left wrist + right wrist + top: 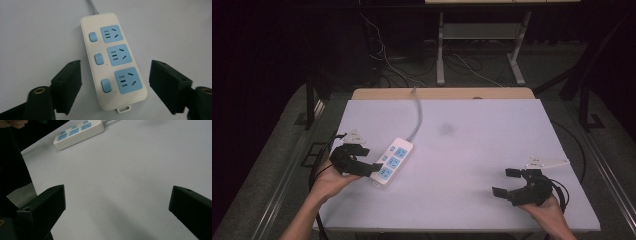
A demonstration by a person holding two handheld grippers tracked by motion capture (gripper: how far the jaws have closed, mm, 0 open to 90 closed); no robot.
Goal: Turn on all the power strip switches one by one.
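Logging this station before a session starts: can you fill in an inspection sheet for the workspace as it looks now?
Surface: pale table top, one faint dark smudge near the middle.
Job's things: white power strip with three blue sockets and three blue switches, lying flat at the table's left.
Clutter: nothing seen.
Grippers: left gripper open, its fingers either side of the strip's near end, not touching it; right gripper open over bare table at the right.
Cables: the strip's grey cord runs to the far edge; dark gripper cables trail off both sides.
Surroundings: dark room, a metal stand and loose wires on the floor beyond.
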